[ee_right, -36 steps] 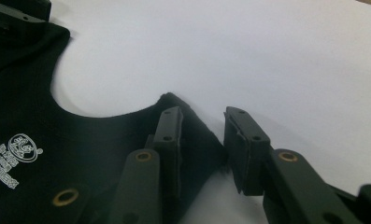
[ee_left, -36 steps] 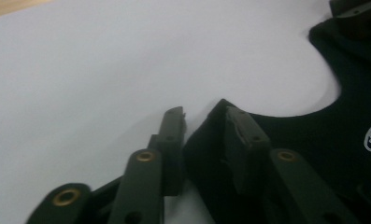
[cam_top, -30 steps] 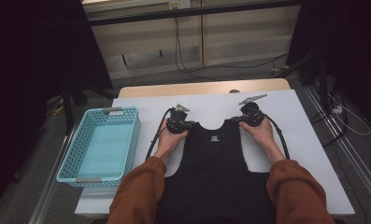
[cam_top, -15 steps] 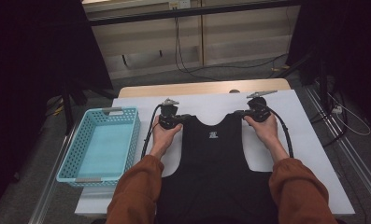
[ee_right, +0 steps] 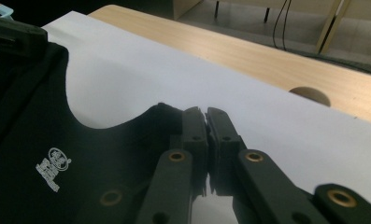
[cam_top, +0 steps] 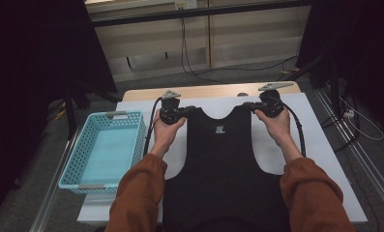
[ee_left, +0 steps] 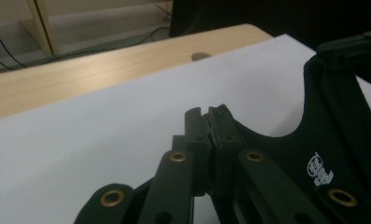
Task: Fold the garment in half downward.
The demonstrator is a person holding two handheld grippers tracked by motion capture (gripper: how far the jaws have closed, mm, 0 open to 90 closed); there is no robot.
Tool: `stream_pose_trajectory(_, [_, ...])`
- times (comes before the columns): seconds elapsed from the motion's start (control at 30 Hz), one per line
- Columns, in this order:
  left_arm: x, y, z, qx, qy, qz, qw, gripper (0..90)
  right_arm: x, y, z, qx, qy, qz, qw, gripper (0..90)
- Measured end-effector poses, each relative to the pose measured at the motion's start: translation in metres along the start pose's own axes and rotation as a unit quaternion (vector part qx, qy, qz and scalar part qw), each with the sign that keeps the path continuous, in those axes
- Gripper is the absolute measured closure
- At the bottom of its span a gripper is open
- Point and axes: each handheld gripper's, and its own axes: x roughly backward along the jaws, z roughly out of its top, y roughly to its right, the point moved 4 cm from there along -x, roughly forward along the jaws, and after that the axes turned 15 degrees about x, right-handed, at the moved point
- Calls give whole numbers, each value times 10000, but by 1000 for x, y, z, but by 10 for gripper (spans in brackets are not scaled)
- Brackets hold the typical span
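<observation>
A black sleeveless top (cam_top: 221,159) with a small white logo lies spread on the white sheet (cam_top: 320,145), its hem toward the person. My left gripper (cam_top: 192,109) is shut on the top's left shoulder strap, and my right gripper (cam_top: 247,104) is shut on the right strap. In the left gripper view the jaws (ee_left: 206,114) stand pressed together, with the black fabric (ee_left: 332,135) running off to their right. The right gripper view has the jaws (ee_right: 205,114) closed at the strap's end, the top (ee_right: 43,130) hanging to their left. Both straps are raised off the sheet.
A light blue plastic basket (cam_top: 78,154) sits at the table's left edge. Bare wooden tabletop (cam_top: 204,92) with a round cable hole (ee_right: 309,94) lies beyond the sheet. Cables and dark stands are on the floor behind and at the sides.
Both hands have risen and drawn a little apart, lifting the top's shoulders off the sheet and stretching the neckline. The jaws stay closed on the straps.
</observation>
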Motion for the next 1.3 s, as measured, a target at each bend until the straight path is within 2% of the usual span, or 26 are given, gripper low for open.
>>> stream_pose_trajectory(0.13, [5,1,9,20,67,-44,10000,878,7,3,8,24,74,-162,9998,877])
stream_pose_trajectory(0.5, [17,11,33,-41,344,-108,9993,879,22,8,33,118,318,-294,9990,878])
stream_pose_trajectory(0.7, [20,16,43,-133,390,-143,9990,879,31,9,47,190,432,-339,9983,878])
stream_pose_trajectory(0.9, [25,20,51,-143,465,-212,9986,879,35,11,53,186,525,-362,9978,878])
stream_pose_trajectory(0.93, [25,20,52,-159,460,-166,9987,879,36,11,55,199,534,-369,9977,878])
stream_pose_trajectory(1.07, [28,21,58,-157,536,-212,9982,879,41,12,64,273,605,-390,9970,878])
stream_pose_trajectory(1.3, [34,24,70,-149,645,-162,9977,880,46,13,76,332,662,-455,9962,878])
